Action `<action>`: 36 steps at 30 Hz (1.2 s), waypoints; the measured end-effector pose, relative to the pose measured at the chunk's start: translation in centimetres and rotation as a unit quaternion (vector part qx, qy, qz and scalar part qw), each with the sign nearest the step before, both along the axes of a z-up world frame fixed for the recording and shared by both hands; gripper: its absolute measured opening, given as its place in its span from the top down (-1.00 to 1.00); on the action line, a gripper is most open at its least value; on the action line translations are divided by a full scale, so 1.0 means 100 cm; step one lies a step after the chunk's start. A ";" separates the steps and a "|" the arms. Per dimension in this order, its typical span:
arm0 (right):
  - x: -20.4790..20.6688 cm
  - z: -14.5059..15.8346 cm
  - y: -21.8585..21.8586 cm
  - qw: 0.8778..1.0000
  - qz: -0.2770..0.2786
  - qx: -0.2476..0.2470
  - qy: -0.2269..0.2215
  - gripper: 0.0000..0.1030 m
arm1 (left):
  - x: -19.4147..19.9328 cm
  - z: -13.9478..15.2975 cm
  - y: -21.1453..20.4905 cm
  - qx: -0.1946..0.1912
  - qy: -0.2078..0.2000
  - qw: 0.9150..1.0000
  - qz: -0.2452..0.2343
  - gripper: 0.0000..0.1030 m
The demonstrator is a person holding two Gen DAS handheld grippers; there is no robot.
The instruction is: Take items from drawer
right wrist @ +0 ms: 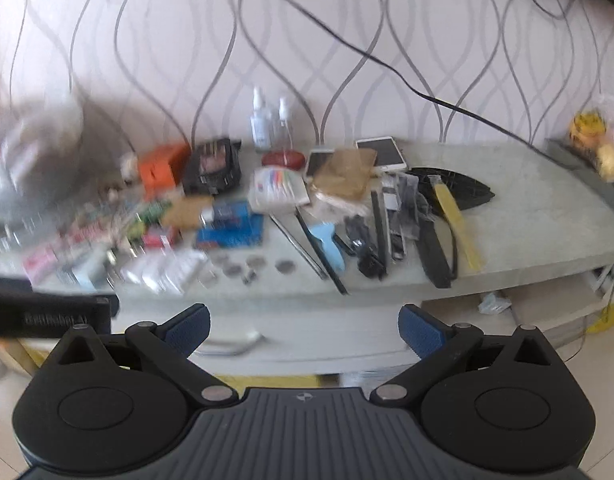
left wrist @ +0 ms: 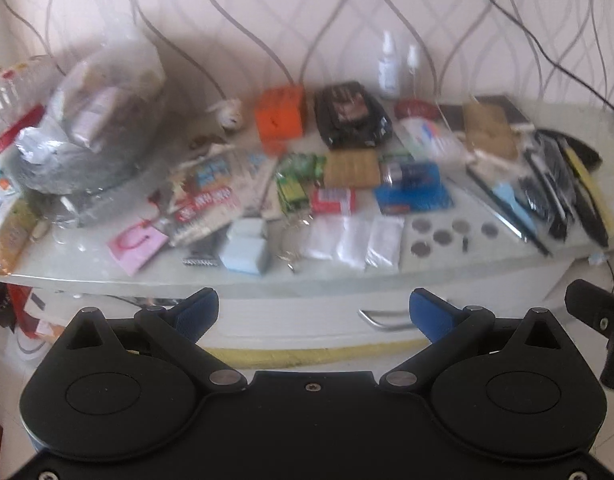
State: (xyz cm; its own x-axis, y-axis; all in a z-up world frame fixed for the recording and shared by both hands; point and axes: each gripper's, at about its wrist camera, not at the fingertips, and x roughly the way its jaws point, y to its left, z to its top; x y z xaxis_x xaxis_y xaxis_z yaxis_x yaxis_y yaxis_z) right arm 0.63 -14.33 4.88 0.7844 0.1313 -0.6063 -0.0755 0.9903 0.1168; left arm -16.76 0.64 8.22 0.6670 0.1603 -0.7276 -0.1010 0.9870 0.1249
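A white drawer front with a metal handle [left wrist: 381, 319] sits shut under the grey cabinet top [left wrist: 563, 120]; the handle also shows blurred in the right wrist view [right wrist: 231, 346]. My left gripper [left wrist: 313, 314] is open and empty, held in front of the drawer, just left of the handle. My right gripper [right wrist: 305, 330] is open and empty, held in front of the drawer to the right of the handle. The top is covered with many small items: an orange box [left wrist: 281, 116], a black pack [left wrist: 351, 114], a blue card [left wrist: 413, 190], several coins [left wrist: 439, 232].
A big clear plastic bag [left wrist: 95, 120] stands at the left of the top. Two white bottles [right wrist: 269, 124] stand at the wall. Two phones [right wrist: 381, 152], a black fan-shaped piece [right wrist: 453, 188] and combs lie on the right. Bare grey top [right wrist: 547, 216] lies further right. The other gripper's body [right wrist: 47, 312] is at the left.
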 end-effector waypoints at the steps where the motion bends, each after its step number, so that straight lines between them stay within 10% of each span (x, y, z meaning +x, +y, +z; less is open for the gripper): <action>1: 0.002 0.004 -0.001 1.000 -0.001 0.015 0.006 -1.00 | 0.010 0.002 0.001 -0.002 0.000 1.000 0.000 -1.00; 7: 0.011 0.017 0.016 0.999 0.007 -0.022 0.035 -1.00 | 0.145 -0.017 0.010 -0.011 0.003 1.000 -0.003 -1.00; 36: 0.014 0.037 0.022 0.998 -0.027 -0.051 0.031 -1.00 | 0.162 -0.005 0.016 -0.055 -0.019 0.998 0.005 -1.00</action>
